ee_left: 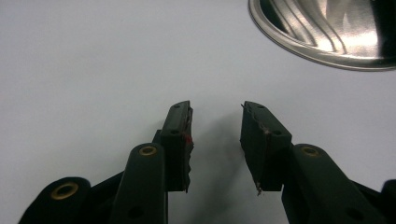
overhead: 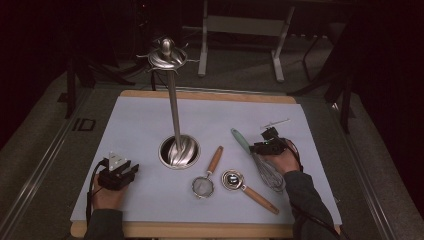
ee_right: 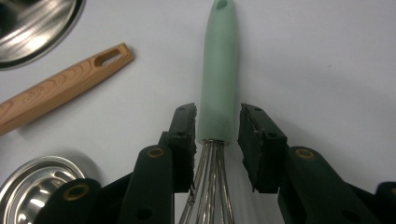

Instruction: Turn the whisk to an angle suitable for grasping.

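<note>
A whisk with a mint-green handle [overhead: 240,140] [ee_right: 218,70] lies on the white mat, its wires [overhead: 270,176] pointing toward the person. My right gripper [overhead: 261,148] [ee_right: 217,140] is open, with its jaws on either side of the handle's lower end, where the wires start. The left jaw looks to be touching the handle; a thin gap shows at the right jaw. My left gripper [overhead: 131,171] [ee_left: 215,140] is open over bare mat at the front left, with nothing between its jaws. The steel base of a utensil stand [overhead: 179,151] [ee_left: 327,37] sits just beyond it.
The stand's pole rises to a hooked steel top [overhead: 167,56]. A small strainer [overhead: 203,186] with a wooden handle [ee_right: 60,88] and a steel measuring scoop [overhead: 233,179] [ee_right: 32,191] with a wooden handle lie between stand and whisk. The white mat [overhead: 140,120] covers a wooden board.
</note>
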`<state>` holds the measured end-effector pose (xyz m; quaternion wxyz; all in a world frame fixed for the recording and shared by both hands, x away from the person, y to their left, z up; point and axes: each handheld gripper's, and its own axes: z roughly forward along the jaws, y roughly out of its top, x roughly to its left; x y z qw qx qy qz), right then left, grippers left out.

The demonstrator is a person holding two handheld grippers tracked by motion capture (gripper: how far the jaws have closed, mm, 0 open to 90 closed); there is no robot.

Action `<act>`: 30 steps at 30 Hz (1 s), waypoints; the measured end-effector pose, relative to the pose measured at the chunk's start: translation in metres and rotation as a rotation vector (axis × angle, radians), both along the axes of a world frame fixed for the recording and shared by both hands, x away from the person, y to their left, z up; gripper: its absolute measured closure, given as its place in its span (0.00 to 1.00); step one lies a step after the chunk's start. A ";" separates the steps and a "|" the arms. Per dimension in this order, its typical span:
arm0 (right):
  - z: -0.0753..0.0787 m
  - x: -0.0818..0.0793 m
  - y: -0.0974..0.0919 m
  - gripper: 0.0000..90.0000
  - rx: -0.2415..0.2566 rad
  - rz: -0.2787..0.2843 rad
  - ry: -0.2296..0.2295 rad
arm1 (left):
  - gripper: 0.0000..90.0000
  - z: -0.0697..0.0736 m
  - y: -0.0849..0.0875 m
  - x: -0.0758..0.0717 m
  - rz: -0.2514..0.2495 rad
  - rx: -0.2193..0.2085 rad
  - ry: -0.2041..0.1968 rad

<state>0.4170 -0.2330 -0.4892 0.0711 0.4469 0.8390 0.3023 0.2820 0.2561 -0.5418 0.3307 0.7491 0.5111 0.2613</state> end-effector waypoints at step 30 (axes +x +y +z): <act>-0.013 0.019 0.031 0.77 -0.135 0.010 0.133 | 0.70 0.000 0.001 0.000 0.002 -0.008 -0.006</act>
